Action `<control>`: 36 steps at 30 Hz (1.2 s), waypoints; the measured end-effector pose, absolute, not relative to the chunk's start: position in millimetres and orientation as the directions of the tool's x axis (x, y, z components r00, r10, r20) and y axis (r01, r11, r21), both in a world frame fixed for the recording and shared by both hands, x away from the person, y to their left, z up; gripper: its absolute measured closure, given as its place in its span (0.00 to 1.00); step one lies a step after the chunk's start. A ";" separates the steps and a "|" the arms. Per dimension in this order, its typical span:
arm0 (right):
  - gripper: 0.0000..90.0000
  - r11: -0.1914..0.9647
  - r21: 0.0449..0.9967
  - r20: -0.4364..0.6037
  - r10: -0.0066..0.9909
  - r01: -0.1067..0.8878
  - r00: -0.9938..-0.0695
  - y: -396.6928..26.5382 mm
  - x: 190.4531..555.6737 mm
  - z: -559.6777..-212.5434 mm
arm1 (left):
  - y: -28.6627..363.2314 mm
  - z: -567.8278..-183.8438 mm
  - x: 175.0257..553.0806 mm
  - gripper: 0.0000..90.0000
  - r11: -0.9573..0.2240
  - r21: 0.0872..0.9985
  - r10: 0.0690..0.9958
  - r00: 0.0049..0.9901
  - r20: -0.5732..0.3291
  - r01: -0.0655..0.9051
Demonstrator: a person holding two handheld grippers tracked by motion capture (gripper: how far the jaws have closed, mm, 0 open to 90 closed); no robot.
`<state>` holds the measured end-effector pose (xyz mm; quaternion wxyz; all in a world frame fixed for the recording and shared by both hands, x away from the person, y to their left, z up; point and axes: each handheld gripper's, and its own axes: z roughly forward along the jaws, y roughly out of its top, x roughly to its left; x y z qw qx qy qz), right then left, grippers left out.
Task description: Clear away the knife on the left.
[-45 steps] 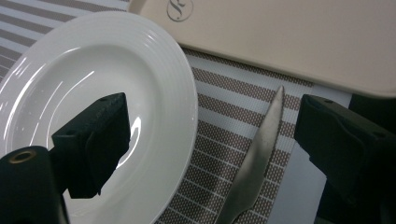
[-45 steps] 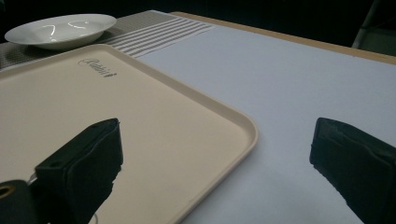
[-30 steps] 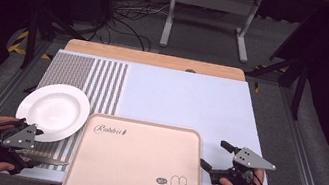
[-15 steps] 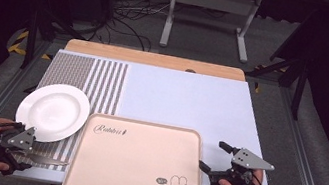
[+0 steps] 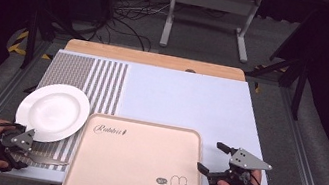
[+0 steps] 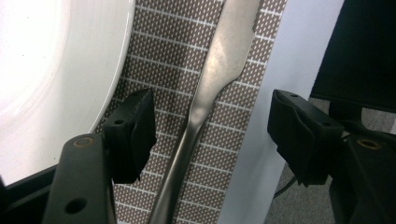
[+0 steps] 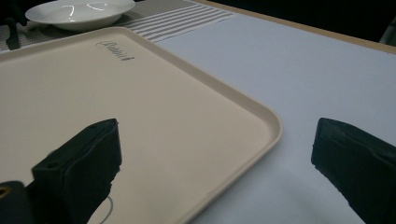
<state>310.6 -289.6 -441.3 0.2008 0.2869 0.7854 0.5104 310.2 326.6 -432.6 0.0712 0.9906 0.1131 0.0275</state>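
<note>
Cutlery is the business in hand: in the high view a butter knife lies on the striped placemat just below the white plate and just left of the beige tray, which serves as the landmark here. The left gripper sits at the knife's handle end, left of the tray's near corner; against the frames from a second and half a second ago it has drawn a little closer over the handle, while the knife, plate and tray have not shifted. The right gripper waits just off the tray's right edge, on the pale blue mat that covers the bench, and has barely moved in that time. In the left gripper view the knife runs up between the two black fingers, which stand wide apart with clear gaps on either side of the metal; the plate's rim curves past on one side and the mat's edge on the other, so nothing is gripped yet. The small advance suggests the approach is nearly finished and that closing on the handle is the likely next step, though the thin, flat handle may be awkward to lift off the cloth. In the right gripper view the fingers are spread wide and empty, straddling the tray's right rim, with the plate far beyond the tray's opposite corner.
</note>
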 end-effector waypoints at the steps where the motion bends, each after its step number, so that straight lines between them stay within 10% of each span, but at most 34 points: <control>1: 0.03 0.318 0.916 -0.023 0.653 0.246 -0.757 -289.2 310.7 -441.5 | 327.2 -432.8 311.3 0.42 -0.964 0.147 0.230 0.973 0.029 0.224; 19: 0.05 0.327 0.919 -0.031 0.619 0.221 -0.785 -287.7 309.1 -440.8 | 332.3 -433.9 327.4 0.80 -0.990 0.084 0.113 0.994 -0.006 0.113; 36: 0.05 0.327 0.921 -0.034 0.606 0.210 -0.795 -284.1 309.1 -439.5 | 323.2 -434.5 321.3 0.86 -0.999 0.017 -0.035 0.998 0.046 -0.036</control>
